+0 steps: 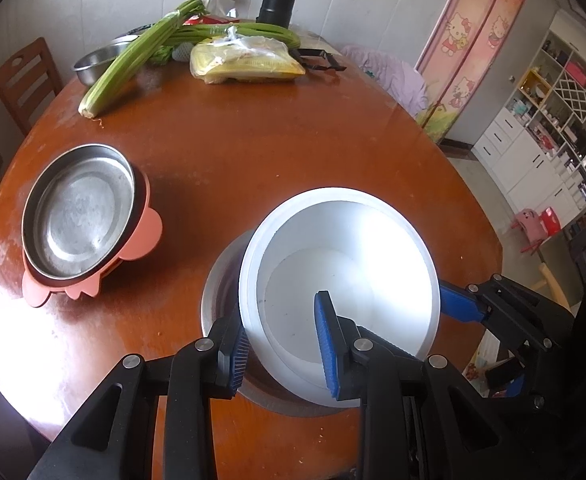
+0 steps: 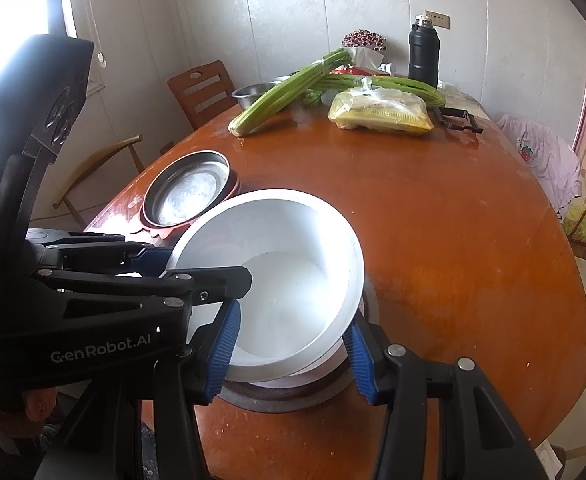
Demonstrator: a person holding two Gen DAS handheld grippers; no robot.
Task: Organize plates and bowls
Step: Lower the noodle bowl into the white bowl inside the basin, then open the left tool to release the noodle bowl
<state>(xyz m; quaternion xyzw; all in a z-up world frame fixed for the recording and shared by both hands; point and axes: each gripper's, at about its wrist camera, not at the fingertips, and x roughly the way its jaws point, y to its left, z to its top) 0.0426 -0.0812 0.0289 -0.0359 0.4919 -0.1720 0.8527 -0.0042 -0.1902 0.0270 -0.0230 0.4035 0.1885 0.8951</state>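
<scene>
I held one white bowl [image 1: 339,280] by its rim, left gripper [image 1: 285,350] and right gripper [image 2: 289,354] both clamped on it, tilted over a metal dish [image 2: 293,394] on the counter [image 1: 293,152]. Stiff, light, probably slippery, it seemed best pinched at the rim. Beside it sat one steel plate [image 1: 79,210] on one pink tray [image 1: 141,240].

The table [image 1: 253,152] is brown wood, polished, scuffed pale in patches. The white bowl [image 1: 341,272] looks like smooth, glossy plastic or glazed ware; I can't tell which. The metal plate [image 1: 81,212] is dull, scratched steel on a matt pink plastic base [image 1: 141,236]. Both grippers have matt black plastic arms and ribbed blue pads [image 1: 327,340].
</scene>
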